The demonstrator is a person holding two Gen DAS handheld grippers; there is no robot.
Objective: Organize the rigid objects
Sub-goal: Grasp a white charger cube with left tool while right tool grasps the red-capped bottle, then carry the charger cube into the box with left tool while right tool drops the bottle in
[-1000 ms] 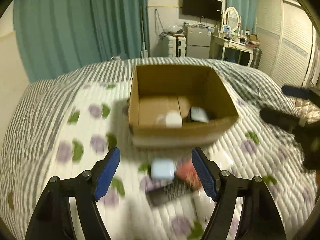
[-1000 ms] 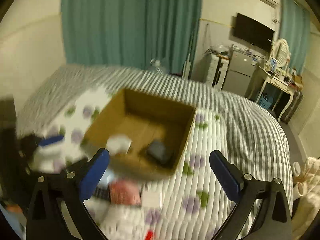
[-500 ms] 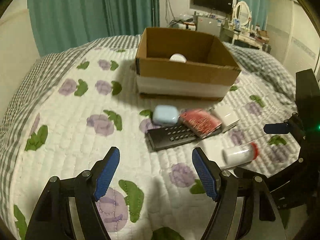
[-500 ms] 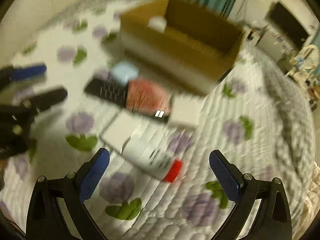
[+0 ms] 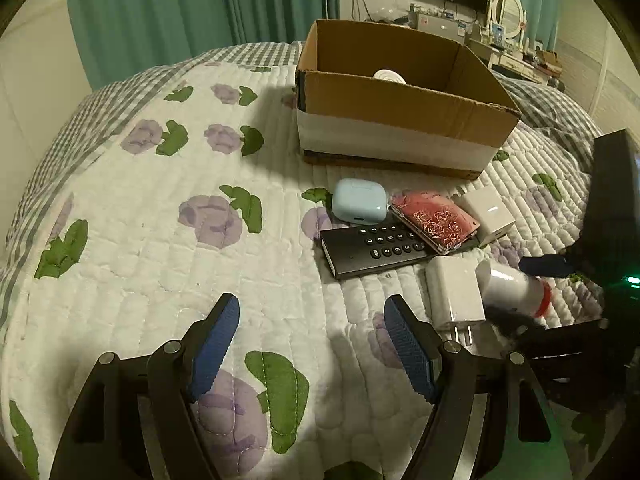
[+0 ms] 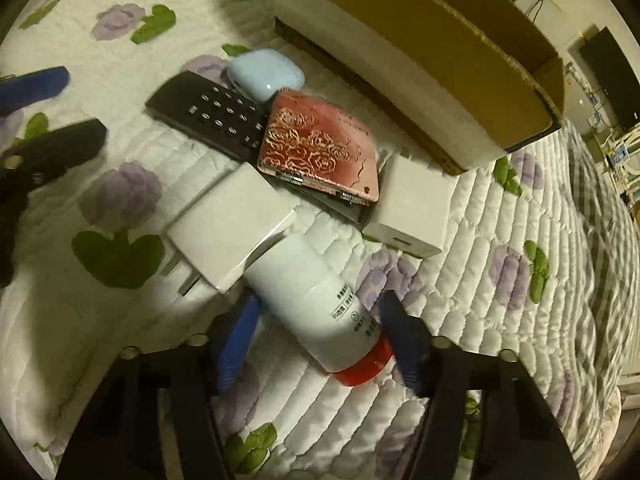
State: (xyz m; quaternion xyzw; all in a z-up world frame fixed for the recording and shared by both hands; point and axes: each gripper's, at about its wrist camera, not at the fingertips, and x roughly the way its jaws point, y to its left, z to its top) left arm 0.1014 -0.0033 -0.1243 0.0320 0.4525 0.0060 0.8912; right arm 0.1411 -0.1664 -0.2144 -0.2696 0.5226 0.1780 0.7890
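A bed (image 5: 132,248) carries everything, covered by a white quilt printed with purple flowers and green leaves. A cardboard box (image 5: 400,120) sits on it. Just in front lie a pale blue earbud case (image 5: 359,201), a black remote (image 5: 376,250) with a red rose-patterned case (image 5: 434,220) resting partly across it, a white cube charger (image 5: 489,209), a white plug adapter (image 5: 454,292), and a white bottle with a red cap (image 6: 320,312) touching the adapter.

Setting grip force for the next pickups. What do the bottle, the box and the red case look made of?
Bottle: apparently smooth white plastic with a glossy red cap; soft sheen and printed label.
Box: corrugated cardboard, matte brown with raw, frayed top edges and a white band around its base.
Red case: looks hard and glossy, with embossed gold roses; plastic or lacquered metal, can't tell.
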